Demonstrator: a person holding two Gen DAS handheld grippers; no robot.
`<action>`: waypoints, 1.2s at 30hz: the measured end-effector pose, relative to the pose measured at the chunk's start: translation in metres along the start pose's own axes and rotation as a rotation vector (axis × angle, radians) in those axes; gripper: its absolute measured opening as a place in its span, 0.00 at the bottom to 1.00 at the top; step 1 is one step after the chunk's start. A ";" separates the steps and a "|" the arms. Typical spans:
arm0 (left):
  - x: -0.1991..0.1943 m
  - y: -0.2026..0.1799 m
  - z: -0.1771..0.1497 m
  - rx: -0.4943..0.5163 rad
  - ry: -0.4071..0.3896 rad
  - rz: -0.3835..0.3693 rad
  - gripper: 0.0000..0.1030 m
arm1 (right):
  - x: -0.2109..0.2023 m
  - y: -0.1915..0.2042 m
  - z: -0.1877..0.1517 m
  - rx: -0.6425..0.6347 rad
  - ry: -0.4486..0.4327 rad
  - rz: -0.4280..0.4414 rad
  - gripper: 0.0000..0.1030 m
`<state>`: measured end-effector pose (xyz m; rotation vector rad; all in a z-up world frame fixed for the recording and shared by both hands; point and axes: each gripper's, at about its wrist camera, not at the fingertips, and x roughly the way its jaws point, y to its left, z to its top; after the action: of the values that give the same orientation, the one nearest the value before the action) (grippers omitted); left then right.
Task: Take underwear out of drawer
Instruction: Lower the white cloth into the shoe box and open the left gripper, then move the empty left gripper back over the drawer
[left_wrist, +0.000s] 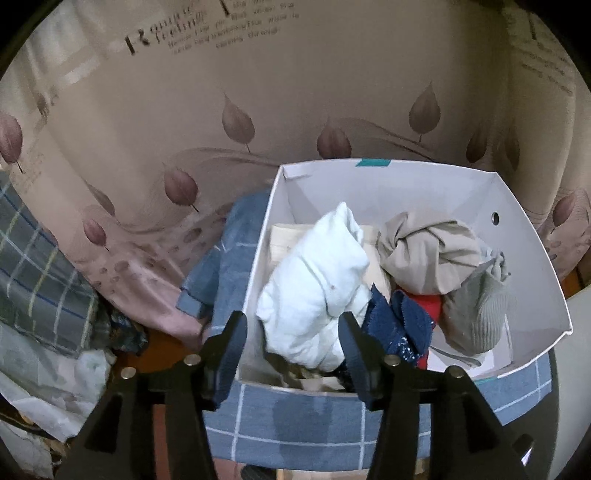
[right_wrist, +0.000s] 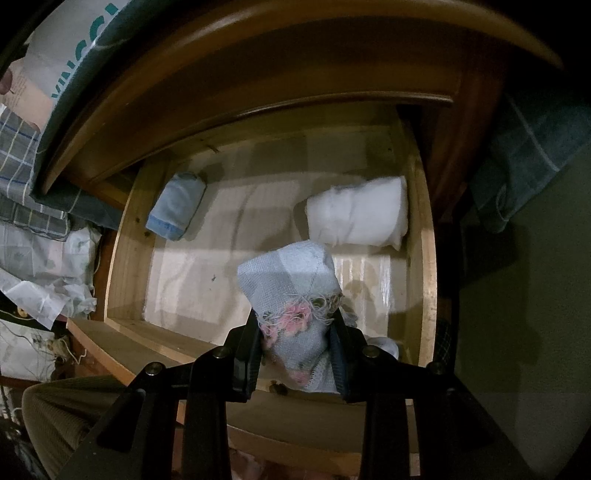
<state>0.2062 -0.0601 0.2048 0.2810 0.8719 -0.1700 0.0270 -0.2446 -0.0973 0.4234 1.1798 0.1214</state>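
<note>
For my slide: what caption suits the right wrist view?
Right claw clamps a pale knit garment above the open wooden drawer.

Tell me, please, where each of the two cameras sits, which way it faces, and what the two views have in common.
Left wrist: sits on the left gripper, looks down into a white box of clothes; its open fingers frame a white garment.
Right wrist: sits on the right gripper, looks down into an open wooden drawer; its fingers are shut on a light blue garment; a ribbed sleeve shows lower left.
Shared: no object certainly; only similar checked fabric at the edges.
</note>
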 end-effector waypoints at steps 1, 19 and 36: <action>-0.006 0.000 -0.002 0.014 -0.020 0.014 0.52 | 0.001 0.001 0.000 -0.005 -0.002 -0.002 0.29; -0.035 0.029 -0.109 -0.058 -0.033 -0.040 0.55 | 0.004 0.007 -0.002 -0.022 0.000 -0.039 0.29; 0.056 -0.010 -0.217 -0.091 0.105 -0.022 0.55 | 0.005 0.010 -0.002 -0.027 -0.013 -0.079 0.29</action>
<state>0.0808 -0.0042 0.0270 0.1966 0.9843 -0.1361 0.0282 -0.2334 -0.0988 0.3525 1.1789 0.0658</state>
